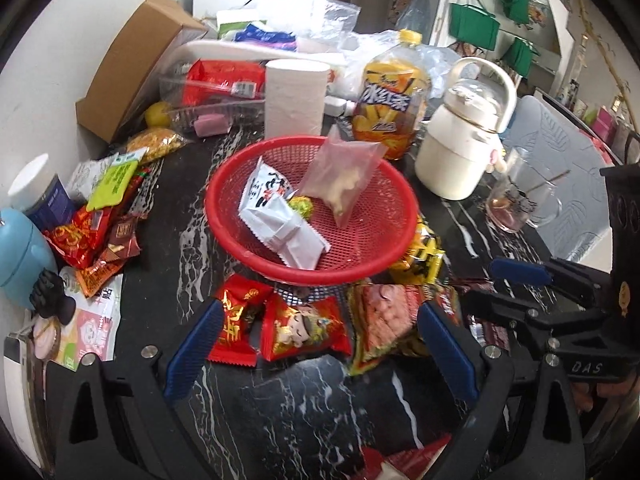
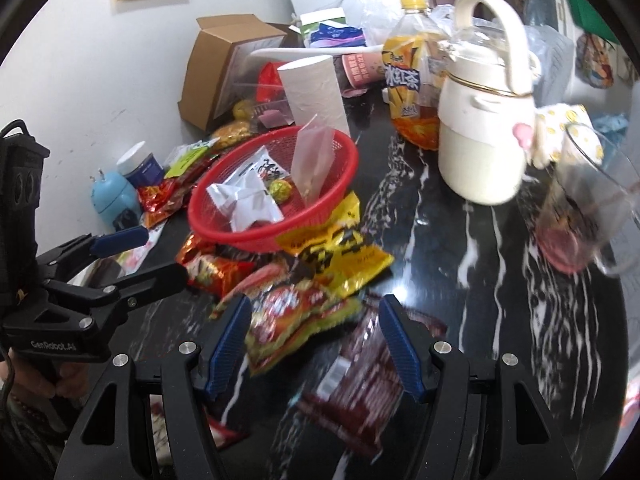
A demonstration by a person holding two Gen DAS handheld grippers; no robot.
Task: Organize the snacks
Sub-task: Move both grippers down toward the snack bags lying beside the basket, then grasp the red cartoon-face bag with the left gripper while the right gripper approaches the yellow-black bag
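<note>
Grippers hover low over a black marble table (image 1: pixel 168 208) crowded with snack packets. The left gripper (image 1: pixel 320 344) stands with its blue-padded fingers (image 1: pixel 192 352) spread wide, nothing clamped between them; a red packet with gold characters (image 1: pixel 236 320), a red packet with a cartoon figure (image 1: pixel 304 328) and a green-edged packet (image 1: pixel 384 328) lie on the table in the gap, the first close against the left pad. The right gripper (image 2: pixel 316 344) is likewise open and holds nothing, its fingers straddling the same green-edged packet (image 2: pixel 296 320) and a dark red wrapper (image 2: pixel 356 384), blurred in that view. Each tool points forward and down at the pile, the right one beside the left at the table's near edge, a hand gripping its handle.

Just beyond the fingers sits a red mesh basket (image 1: pixel 360 248) containing a white packet (image 1: pixel 280 220), a clear bag of pale pieces (image 1: pixel 344 176) leaning upright, and a gold-wrapped candy (image 1: pixel 302 205). A yellow packet (image 2: pixel 336 244) lies partly under the basket's rim. Behind stand a paper towel roll (image 1: pixel 296 96), an iced tea bottle (image 1: pixel 392 104) and a cream flask (image 1: pixel 460 148).
</note>
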